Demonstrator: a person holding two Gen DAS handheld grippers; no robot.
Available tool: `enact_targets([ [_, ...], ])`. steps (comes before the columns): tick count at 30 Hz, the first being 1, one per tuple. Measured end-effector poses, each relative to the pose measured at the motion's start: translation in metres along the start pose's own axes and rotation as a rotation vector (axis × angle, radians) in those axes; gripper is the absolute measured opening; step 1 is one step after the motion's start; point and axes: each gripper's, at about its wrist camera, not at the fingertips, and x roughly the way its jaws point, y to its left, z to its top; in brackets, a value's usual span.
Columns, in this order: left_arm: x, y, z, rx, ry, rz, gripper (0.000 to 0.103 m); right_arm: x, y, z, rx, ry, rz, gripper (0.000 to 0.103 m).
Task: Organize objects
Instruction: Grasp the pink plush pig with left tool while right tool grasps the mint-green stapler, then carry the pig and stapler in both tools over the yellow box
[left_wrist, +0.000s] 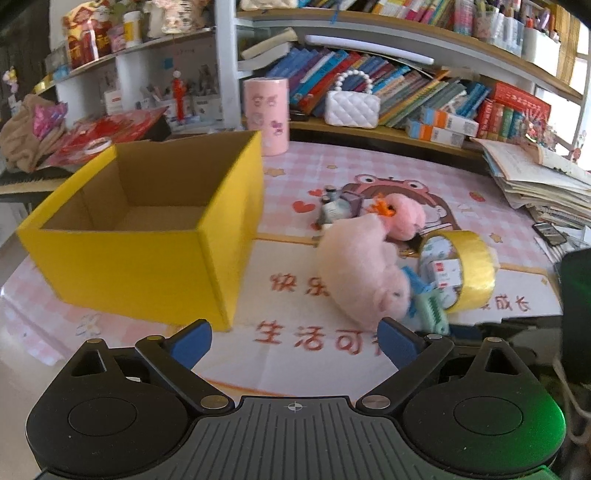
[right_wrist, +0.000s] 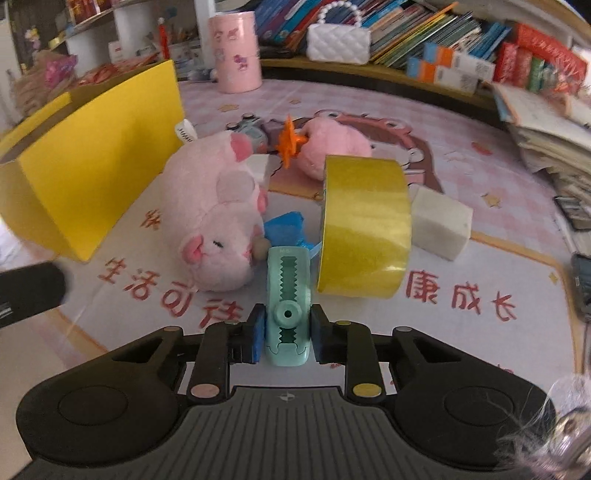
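Biggest thing on the desk mat (left_wrist: 295, 170) is the yellow box (left_wrist: 147, 236), open top, nothing visible inside, sitting on the left w/ the clutter pile to its right. That's prob where stuff goes, so your carry is leftward from the pile.

Next: pink pig plush (right_wrist: 218, 218) lying on its side btw the box and the tape roll, snout toward you. A second pink plush w/ an orange beak (right_wrist: 332, 147) is behind it. The yellow tape roll (right_wrist: 364, 225) stands on edge, just right of the clip, w/ a white foam block (right_wrist: 441, 225) beside it on the far side.

Now the key bit: your right gripper (right_wrist: 287, 334) has its pads on both sides of the mint-green toothed clip (right_wrist: 286, 295), looks clamped on the near end. Clip's long axis runs straight away from you, along the fingers; far tip sits by the pig's snout and the blue thing (right_wrist: 286, 230) under it. Lift before you swing left imo, or the pig gets dragged and the tape tips.

Your left gripper (left_wrist: 295, 343) is wide apart, holding nothing, hovering over bare mat w/ the pig just ahead-right of it. It's the nearer one to the box, and to the pig, so pig's prob its next grab.
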Motion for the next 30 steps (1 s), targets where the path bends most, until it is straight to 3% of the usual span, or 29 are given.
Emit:
enact_targets([
  [3,0.013,-0.014,0.01,0.011,0.007,-0.024,0.097,-0.013,-0.008,-0.001,-0.011,0.003,0.041,0.023],
  [8,0.046,-0.027,0.03,-0.058,0.02,-0.065,0.097,-0.038,-0.02,-0.003,-0.069,-0.037,0.055,0.023],
  [14,0.084,-0.044,0.044,-0.043,0.034,-0.03,0.096,-0.052,-0.033,-0.008,-0.119,-0.075,0.059,0.023],
  [19,0.11,-0.041,0.046,-0.093,0.083,-0.013,0.085,-0.056,-0.039,-0.013,-0.117,-0.066,0.059,0.023],
  [20,0.114,-0.04,0.045,-0.094,0.095,-0.025,0.074,-0.057,-0.04,-0.014,-0.114,-0.067,0.057,0.023],
  [24,0.11,-0.032,0.041,-0.118,0.094,-0.074,0.064,-0.06,-0.039,-0.018,-0.097,-0.065,0.05,0.023],
  [30,0.066,-0.009,0.039,-0.151,0.041,-0.133,0.063,-0.064,-0.025,-0.021,-0.074,-0.066,0.031,0.023],
])
